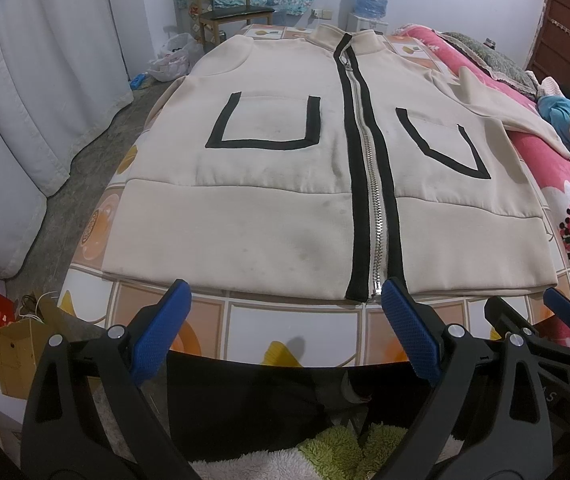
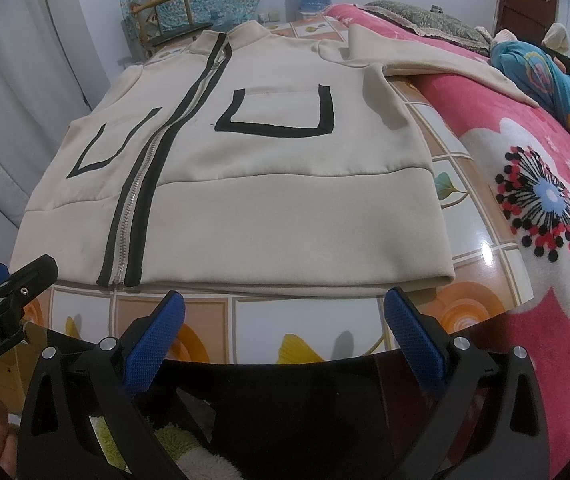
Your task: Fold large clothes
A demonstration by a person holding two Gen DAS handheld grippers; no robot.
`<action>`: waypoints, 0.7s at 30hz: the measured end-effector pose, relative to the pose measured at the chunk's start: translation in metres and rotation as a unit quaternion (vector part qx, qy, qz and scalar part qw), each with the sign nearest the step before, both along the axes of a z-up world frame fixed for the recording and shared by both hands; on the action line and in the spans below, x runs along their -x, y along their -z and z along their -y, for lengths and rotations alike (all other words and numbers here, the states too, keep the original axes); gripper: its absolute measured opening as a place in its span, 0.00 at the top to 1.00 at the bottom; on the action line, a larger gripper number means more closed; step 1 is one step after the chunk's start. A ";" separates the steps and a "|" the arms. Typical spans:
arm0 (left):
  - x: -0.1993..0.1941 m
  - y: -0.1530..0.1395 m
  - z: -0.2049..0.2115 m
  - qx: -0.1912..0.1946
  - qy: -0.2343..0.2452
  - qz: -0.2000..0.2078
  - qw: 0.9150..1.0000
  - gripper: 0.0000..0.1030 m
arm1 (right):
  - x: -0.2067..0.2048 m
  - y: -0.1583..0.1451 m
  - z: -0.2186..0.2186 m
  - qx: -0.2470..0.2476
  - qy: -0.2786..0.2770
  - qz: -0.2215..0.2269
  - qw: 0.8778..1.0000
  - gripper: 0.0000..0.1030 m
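Note:
A beige zip-up jacket (image 1: 277, 184) with black trim and two black-edged pockets lies flat, front up, on a patterned table (image 1: 293, 328). It also shows in the right wrist view (image 2: 285, 200). Its right sleeve (image 1: 497, 108) lies out onto the pink bed; the left sleeve is folded under or hidden. My left gripper (image 1: 285, 304) is open and empty, just short of the hem near the zipper. My right gripper (image 2: 285, 308) is open and empty, short of the hem's right half. The right gripper shows in the left wrist view (image 1: 557, 320).
A bed with a pink flowered blanket (image 2: 545, 208) borders the table on the right. A wooden chair (image 1: 229, 4) and a water dispenser (image 1: 371, 0) stand at the far wall. White curtains (image 1: 33, 80) hang left. Paper bags (image 1: 9, 344) sit on the floor at left.

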State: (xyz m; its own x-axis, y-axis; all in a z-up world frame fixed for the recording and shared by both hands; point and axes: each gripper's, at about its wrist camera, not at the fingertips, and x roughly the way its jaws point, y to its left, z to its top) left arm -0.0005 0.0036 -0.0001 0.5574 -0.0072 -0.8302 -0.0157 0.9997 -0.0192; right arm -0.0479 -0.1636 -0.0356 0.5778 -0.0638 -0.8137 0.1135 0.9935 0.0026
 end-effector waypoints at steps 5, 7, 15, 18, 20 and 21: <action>0.000 -0.002 -0.002 0.001 -0.001 0.003 1.000 0.10 | 0.001 -0.001 0.000 0.002 0.002 0.000 1.000 0.06; 0.000 -0.003 -0.003 0.001 -0.001 0.003 1.000 0.10 | 0.002 -0.001 0.000 0.003 0.002 0.001 1.000 0.06; -0.001 -0.003 -0.004 0.000 0.001 0.001 1.000 0.10 | 0.002 0.000 0.001 0.003 0.005 0.000 1.000 0.06; -0.002 0.000 -0.002 -0.003 0.004 -0.001 1.000 0.10 | 0.001 0.000 0.004 0.002 0.008 -0.001 1.000 0.06; -0.002 0.000 -0.002 -0.004 0.005 -0.001 1.000 0.10 | -0.001 0.001 0.006 0.004 0.010 -0.004 1.000 0.06; -0.003 0.000 -0.002 -0.003 0.005 -0.001 1.000 0.10 | -0.001 0.002 0.006 0.005 0.011 -0.005 1.000 0.06</action>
